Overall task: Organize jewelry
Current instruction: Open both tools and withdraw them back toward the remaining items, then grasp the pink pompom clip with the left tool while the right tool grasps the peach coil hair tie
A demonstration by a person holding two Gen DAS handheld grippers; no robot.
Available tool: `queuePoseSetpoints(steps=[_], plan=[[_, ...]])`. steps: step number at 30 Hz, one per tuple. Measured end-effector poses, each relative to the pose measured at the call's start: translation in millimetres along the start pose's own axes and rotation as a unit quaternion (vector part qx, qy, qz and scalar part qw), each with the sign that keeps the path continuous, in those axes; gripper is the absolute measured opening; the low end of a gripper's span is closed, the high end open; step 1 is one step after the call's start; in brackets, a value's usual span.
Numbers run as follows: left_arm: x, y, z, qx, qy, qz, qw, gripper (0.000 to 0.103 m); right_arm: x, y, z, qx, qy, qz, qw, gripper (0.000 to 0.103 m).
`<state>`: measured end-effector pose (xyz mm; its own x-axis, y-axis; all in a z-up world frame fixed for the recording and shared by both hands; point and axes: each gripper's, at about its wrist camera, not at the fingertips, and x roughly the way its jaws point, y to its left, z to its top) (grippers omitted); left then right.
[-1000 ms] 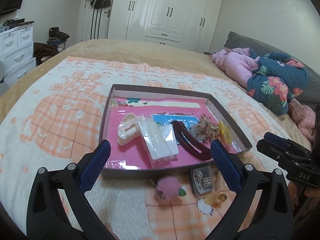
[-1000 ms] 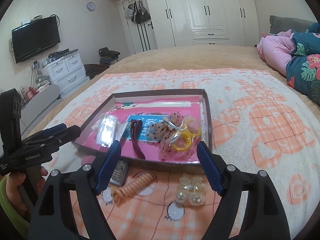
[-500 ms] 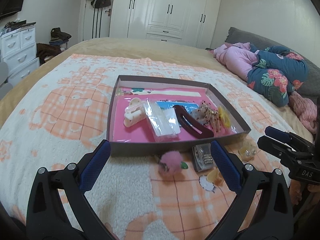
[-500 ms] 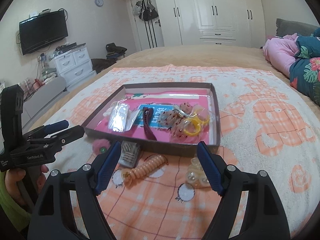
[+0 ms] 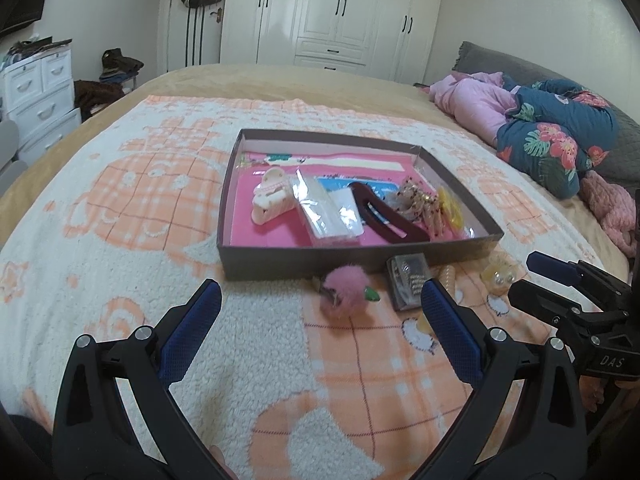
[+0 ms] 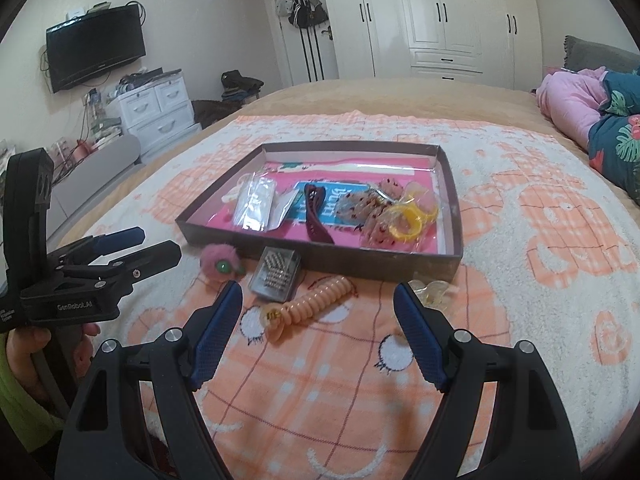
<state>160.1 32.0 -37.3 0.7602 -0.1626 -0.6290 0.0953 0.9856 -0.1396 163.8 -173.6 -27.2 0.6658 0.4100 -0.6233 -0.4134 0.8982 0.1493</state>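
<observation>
Fingers (image 5: 188, 340) of the left gripper (image 5: 320, 332) spread wide, nothing between them, poised over the orange-and-white blanket (image 5: 120, 220) on the bed. Fingers (image 6: 218, 332) of the right gripper (image 6: 318, 330) likewise parted and empty, aimed down at the same blanket, near the peach spiral hair tie (image 6: 308, 306). Farther off, resting on the blanket, a shallow brown box (image 5: 320, 258) with a pink floor. Inside it, from left to right in the left wrist view: a cream claw clip (image 5: 270, 196), a clear packet (image 5: 328, 212), a dark red hair clip (image 5: 384, 220), a bag of beaded pieces (image 5: 420, 204), something yellow (image 5: 452, 210) in plastic. Loose on the blanket, just outside the near wall of the box: a pink pompom (image 5: 346, 290) at left, a small clear case of silver pieces (image 6: 276, 274) beside it and touching the wall, the spiral hair tie just near of the case, and a pale yellow pearl clip (image 5: 498, 274) at the right corner. Holding the left gripper's handle, a hand (image 6: 24, 356) at the left edge of the right wrist view.
</observation>
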Motion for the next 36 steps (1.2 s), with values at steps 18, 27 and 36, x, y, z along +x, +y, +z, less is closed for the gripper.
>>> queuePoseSetpoints(steps=[18,27,36], plan=[[34,17,-12,-0.021,0.051,-0.011,0.9984,0.091,34,17,-15,-0.022,0.037,0.001,0.999,0.075],[44,15,-9,-0.023,0.058,-0.038,0.9973,0.09,64,9,-20,0.009,0.07,-0.003,0.998,0.064],[55,0,-8,0.0,0.061,-0.051,0.9968,0.085,61,-5,-20,0.042,0.069,0.005,0.997,0.032]])
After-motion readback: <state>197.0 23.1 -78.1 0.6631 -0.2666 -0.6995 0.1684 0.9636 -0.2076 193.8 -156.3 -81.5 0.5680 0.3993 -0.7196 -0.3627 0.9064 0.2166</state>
